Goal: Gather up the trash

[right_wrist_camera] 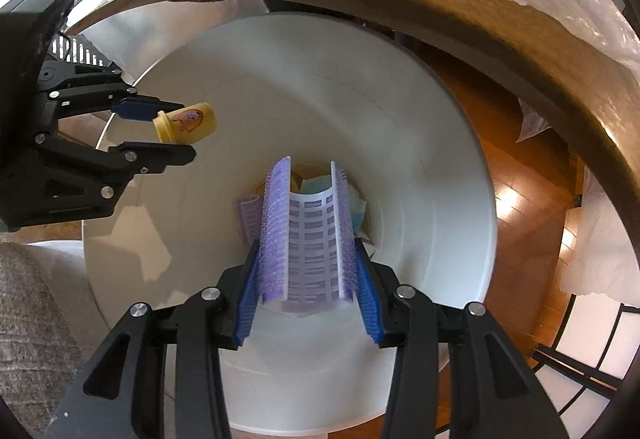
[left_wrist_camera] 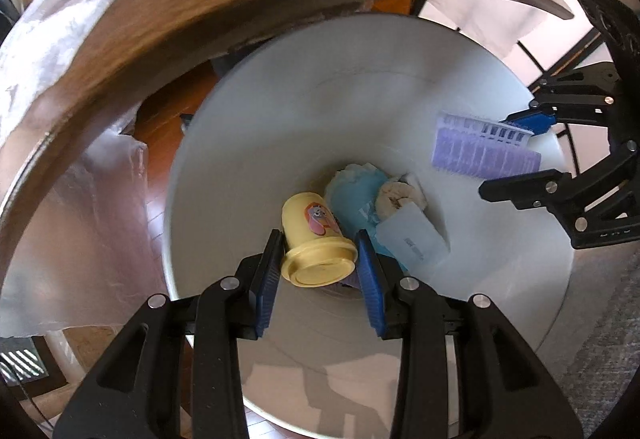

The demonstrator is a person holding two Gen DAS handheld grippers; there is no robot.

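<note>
The left gripper has a yellow cup between its blue pads, lid end toward the camera; whether the pads still press it cannot be told. The right gripper holds a curled purple sheet, its edges against both pads. Both hang over a white bin with paper scraps at the bottom. A wooden table edge curves just beyond the bin's far rim.
</note>
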